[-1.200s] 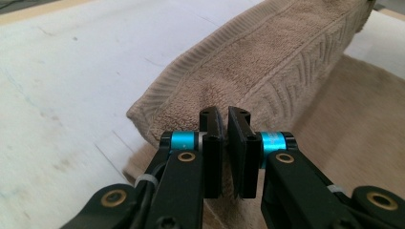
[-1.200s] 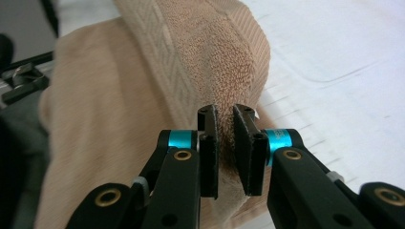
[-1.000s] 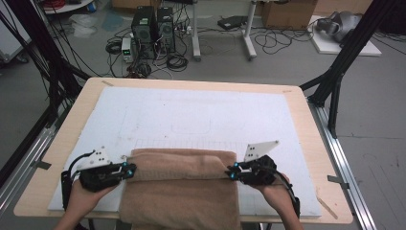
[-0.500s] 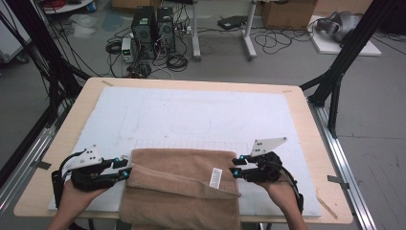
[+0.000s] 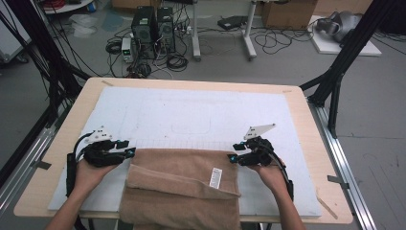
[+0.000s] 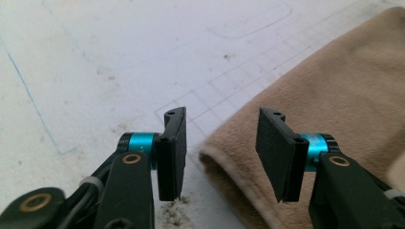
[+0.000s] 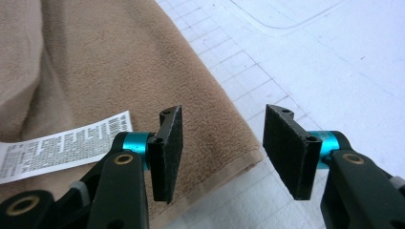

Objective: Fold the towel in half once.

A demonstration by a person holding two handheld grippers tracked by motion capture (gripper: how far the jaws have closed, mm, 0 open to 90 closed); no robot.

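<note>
Your soft brown fluffy towel (image 5: 184, 187) lies folded on the white foam mat (image 5: 191, 115), at the near edge of the pale wooden table (image 5: 306, 143). Its front part hangs over the table edge toward you. A small white paper-like label with tiny print (image 5: 216, 178) sits on top of the towel, near its right side.

Your left gripper (image 5: 128, 152) is just beside the towel's left corner. Its 2 flat black jaws have just been opening and now stand apart. In the left gripper view the towel's rolled edge (image 6: 229, 162) lies under the gap, and the pads (image 6: 173, 152) do not press it.

Your right gripper (image 5: 231, 158) is at the towel's right corner. Its jaws have just been opening too and stand apart over the towel's hemmed edge (image 7: 224, 167), with the label (image 7: 67, 143) just beside one jaw.

The mat looks smooth, with thin grid lines and some dirty marks. Behind the table, black computer boxes (image 5: 153, 24) and tangled cables (image 5: 177, 60) sit on the grey floor. Nothing blocks your grippers.
</note>
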